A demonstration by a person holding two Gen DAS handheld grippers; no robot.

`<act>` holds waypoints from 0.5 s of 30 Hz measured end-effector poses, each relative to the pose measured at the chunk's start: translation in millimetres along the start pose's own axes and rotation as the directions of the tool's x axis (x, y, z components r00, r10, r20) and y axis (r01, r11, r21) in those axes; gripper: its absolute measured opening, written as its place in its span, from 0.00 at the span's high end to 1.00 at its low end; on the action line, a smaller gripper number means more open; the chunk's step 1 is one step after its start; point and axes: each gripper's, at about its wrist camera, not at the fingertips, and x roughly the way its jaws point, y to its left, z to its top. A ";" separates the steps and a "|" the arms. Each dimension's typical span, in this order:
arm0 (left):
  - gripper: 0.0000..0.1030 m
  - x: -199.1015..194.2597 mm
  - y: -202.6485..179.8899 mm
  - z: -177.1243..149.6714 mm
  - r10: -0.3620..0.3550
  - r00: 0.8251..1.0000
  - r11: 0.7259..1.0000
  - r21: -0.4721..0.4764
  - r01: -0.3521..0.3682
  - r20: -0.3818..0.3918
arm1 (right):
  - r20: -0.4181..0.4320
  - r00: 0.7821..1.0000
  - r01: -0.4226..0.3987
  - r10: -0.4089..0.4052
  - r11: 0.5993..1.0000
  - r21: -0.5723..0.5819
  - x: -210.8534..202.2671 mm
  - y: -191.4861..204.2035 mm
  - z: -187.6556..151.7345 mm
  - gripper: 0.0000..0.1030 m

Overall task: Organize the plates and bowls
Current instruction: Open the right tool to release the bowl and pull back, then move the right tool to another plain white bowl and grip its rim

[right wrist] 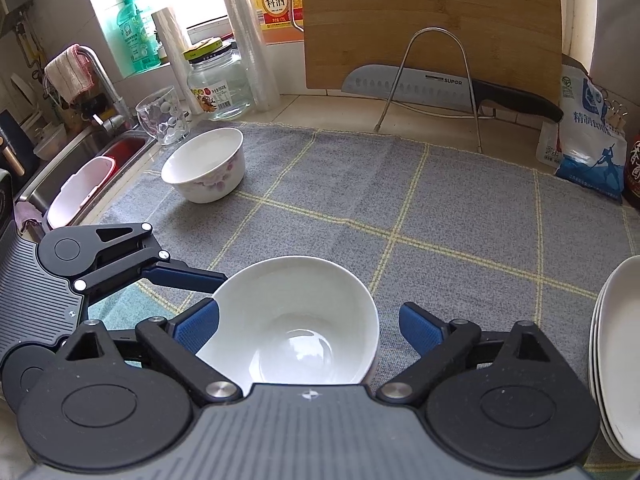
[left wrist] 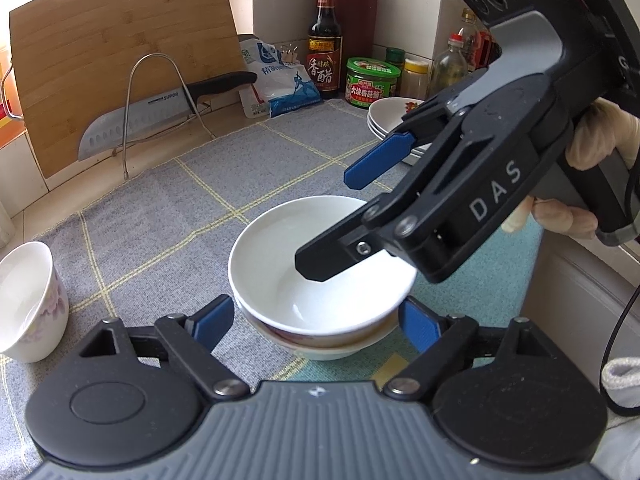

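The white bowl (left wrist: 320, 272) sits nested low in the frame, both your right gripper (left wrist: 332, 224) and left gripper (left wrist: 316, 320) released around it, so pulling out carelessly could clip its rim.

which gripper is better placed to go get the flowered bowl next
Left, probably. The flowered bowl sits on the left gripper's side; the right gripper, open, is over the stacked bowls.

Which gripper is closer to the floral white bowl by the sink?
Left. The left gripper is nearer the floral white bowl; the right gripper sits farther away, over the stacked white bowls.
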 end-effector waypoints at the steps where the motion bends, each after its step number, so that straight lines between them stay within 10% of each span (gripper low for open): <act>1: 0.13 -0.8 0.5 -0.1 -0.001 1.000 1.000 -0.001 0.001 0.001 | 0.001 1.000 0.008 -0.008 1.000 -0.004 -0.6 0.4 -1.1 0.02; 15: 0.13 -28.0 27.9 -10.8 0.049 0.999 0.998 -0.049 -0.048 0.013 | 0.052 0.998 0.041 -0.038 0.997 -0.060 -4.2 22.2 8.8 0.00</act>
